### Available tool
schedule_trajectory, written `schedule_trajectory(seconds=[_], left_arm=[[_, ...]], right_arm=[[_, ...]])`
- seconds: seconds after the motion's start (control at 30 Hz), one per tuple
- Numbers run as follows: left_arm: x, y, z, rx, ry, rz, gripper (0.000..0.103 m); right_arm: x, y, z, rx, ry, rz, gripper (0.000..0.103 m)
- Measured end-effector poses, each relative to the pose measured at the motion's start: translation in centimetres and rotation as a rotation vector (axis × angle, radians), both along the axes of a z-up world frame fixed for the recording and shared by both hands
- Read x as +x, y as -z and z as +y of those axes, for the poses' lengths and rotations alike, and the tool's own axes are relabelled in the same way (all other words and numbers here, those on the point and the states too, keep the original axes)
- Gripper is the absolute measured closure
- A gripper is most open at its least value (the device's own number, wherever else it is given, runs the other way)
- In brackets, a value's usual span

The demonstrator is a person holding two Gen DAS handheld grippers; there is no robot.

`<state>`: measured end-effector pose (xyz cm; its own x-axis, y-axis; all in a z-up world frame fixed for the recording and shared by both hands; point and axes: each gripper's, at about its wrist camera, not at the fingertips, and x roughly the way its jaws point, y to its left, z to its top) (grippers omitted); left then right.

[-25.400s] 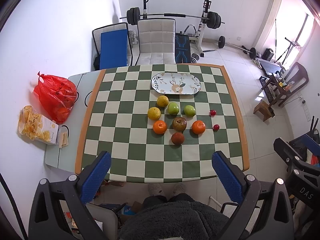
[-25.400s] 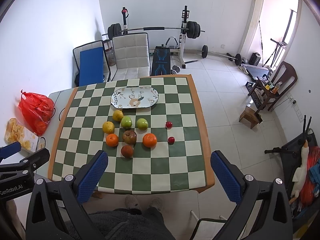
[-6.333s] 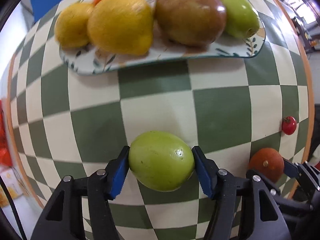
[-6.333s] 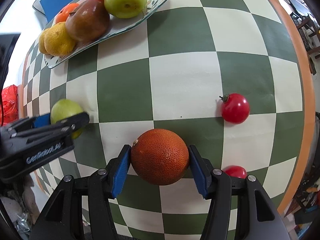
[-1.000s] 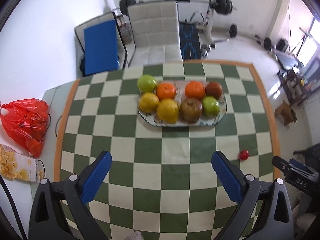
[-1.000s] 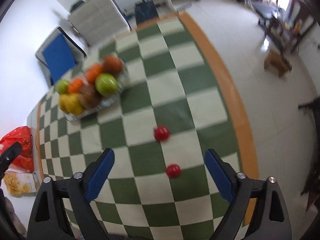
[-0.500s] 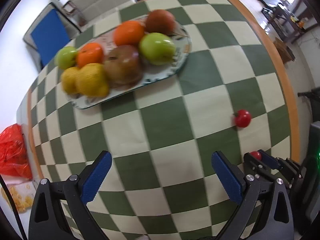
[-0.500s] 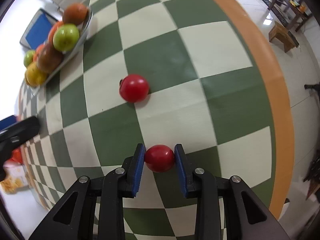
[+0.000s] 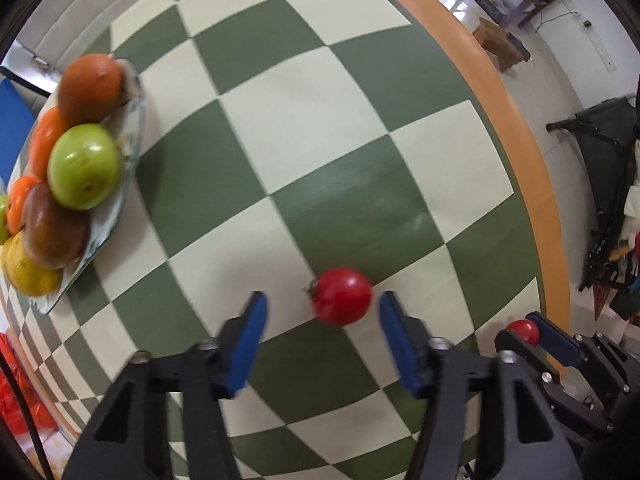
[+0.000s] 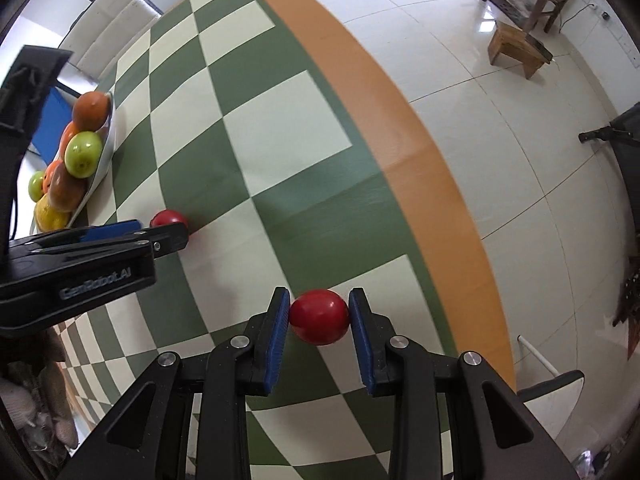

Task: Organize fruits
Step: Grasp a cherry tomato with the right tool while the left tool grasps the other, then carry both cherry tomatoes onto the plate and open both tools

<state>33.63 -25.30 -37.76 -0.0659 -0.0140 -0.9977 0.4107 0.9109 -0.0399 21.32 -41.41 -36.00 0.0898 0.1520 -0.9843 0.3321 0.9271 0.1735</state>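
Our left gripper (image 9: pixel 320 322) has dropped around one cherry tomato (image 9: pixel 342 296) – spread, off-centre; right gripper (image 10: pixel 319 320) pinches another cherry tomato (image 10: pixel 319 316) – closing could roll the first away.

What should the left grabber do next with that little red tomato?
Probably close. The left gripper is open with the tomato between its fingers, nearer the right one, still on the table. The plate already holds the bigger fruit.
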Motion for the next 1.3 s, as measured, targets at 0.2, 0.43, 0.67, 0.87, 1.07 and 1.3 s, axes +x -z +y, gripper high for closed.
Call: schedule_trajectory(seconds=[0.2,0.43,0.67,0.87,1.07,1.3], left_arm=[[0.2,-0.1,-0.2,-0.026,-0.007,0.003,0.073],[-0.3,-2.3,3.0,-0.095,-0.075,-0.011,0.073],[-0.5,-7.0,11.2,-0.217,-0.264,-0.037,0.073],[0.3,-9.9,20.6,-0.263,-0.495,-0.086,0.073],[2.9,-8.9,27.4,-0.264,-0.697,-0.111,0.073],[5.9,-6.0,33.0,-0.302,-0.845,-0.066,0.073]], right_arm=[[0.5,-0.6,-0.7,-0.004,0.002,-0.008,0.07],[1.3,-2.5,0.2,0.006,-0.023,-0.038,0.07],[4.1,-5.4,5.1,0.103,-0.102,-0.112,0.07],[9.2,-5.3,11.3,0.216,-0.168,-0.143,0.07],[14.5,-3.6,17.3,0.227,-0.249,-0.147,0.07],[18.2,-1.7,22.4,0.124,-0.382,-0.132,0.07]])
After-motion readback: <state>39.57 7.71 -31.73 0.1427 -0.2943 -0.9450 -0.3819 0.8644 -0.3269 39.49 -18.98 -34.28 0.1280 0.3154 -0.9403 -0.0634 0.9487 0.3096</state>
